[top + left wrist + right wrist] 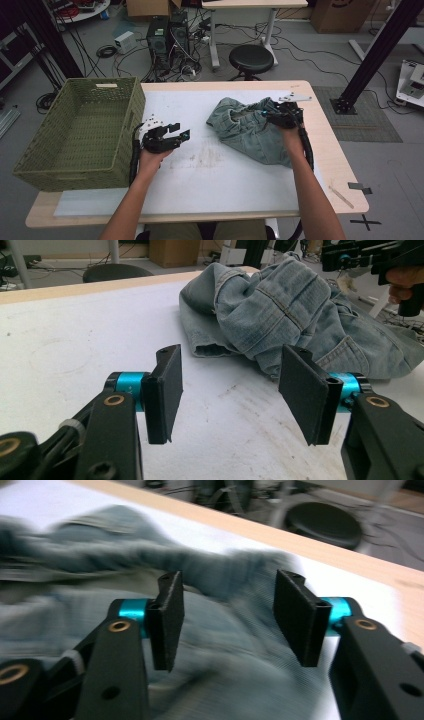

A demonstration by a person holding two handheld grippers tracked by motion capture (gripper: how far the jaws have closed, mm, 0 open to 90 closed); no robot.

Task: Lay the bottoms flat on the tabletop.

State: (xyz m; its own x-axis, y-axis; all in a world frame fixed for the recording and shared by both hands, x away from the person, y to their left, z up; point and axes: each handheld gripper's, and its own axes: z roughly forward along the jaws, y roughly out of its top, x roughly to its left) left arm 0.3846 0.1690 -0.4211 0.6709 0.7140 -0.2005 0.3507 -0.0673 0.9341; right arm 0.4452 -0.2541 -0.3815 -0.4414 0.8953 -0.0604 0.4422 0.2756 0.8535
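A pair of blue jeans (250, 131) lies in a crumpled heap on the right half of the bench (200, 175). A big green basket (80, 132) stands on the left end of the bench, and it has nothing in it that I can see. The right gripper (272, 114) sits right over the jeans, near their far right edge. In the right gripper view its jaws stand wide apart with the blue cloth (75, 605) under them and past them, but the pads do not press on anything. So the right jaws are open and hold nothing. That picture is blurry, so I cannot tell if the tips brush the cloth. The left gripper (179, 135) hangs over the bare white bench, between the basket and the jeans. Its jaws are open too, and nothing is between them. In the left gripper view the jeans (280, 315) lie ahead and a bit to the right, near but apart, with a folded hem closest to the jaws. The heap stretches from the middle of the bench out toward the right edge. The right hand (289, 134) is much nearer to the jeans than the left hand (152, 159). I think the jeans should go into the basket, and that is not done yet. The basket is to the left, so the jeans must travel across the bench past the left gripper.
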